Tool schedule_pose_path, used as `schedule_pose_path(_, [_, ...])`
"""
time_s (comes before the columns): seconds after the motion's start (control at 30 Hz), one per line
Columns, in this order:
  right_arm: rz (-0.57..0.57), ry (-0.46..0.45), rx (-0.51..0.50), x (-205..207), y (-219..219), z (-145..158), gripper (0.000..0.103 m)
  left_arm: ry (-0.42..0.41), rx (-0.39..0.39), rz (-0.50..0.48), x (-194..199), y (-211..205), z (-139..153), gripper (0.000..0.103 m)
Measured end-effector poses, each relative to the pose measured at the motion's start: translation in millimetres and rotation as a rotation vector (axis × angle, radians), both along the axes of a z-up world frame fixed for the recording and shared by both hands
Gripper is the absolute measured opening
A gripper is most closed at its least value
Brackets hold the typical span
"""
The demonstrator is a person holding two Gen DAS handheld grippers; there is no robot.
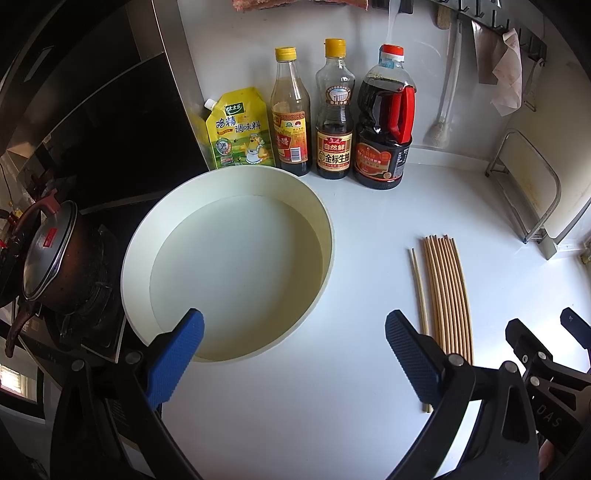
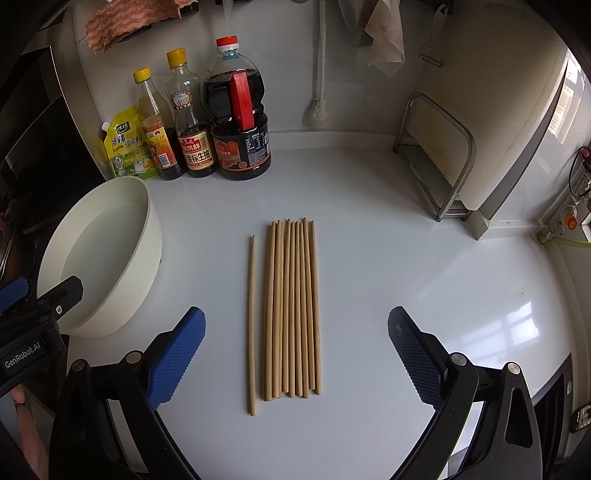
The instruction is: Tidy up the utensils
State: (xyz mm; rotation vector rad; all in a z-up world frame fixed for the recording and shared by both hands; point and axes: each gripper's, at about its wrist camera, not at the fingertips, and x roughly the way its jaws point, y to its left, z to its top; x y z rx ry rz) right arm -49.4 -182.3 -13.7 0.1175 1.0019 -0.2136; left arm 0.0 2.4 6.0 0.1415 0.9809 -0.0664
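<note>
Several wooden chopsticks [image 2: 291, 310] lie side by side on the white counter, with one single chopstick [image 2: 252, 325] lying apart to their left. They also show in the left wrist view [image 1: 447, 295]. A round cream basin [image 1: 229, 258] holding water sits left of them; it also shows in the right wrist view [image 2: 107, 254]. My left gripper [image 1: 293, 354] is open and empty, just in front of the basin's near rim. My right gripper [image 2: 295, 354] is open and empty, its jaws either side of the chopsticks' near ends, above the counter.
A yellow seasoning pouch [image 1: 240, 129] and three sauce bottles [image 1: 332, 118] stand along the back wall. A metal rack with a cutting board [image 2: 443, 155] stands at the right. A pot [image 1: 51, 254] sits on the stove at the left. A brush [image 2: 319, 66] and cloth [image 2: 384, 33] hang on the wall.
</note>
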Motion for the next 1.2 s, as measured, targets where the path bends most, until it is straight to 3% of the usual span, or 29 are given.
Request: schedule_pose_path(1.2, [-0.002,-0.006,0.002,-1.5,-0.6,1.0,0.095,-0.001,0.000,0.000,2.2,0.7,-0.5,0.097])
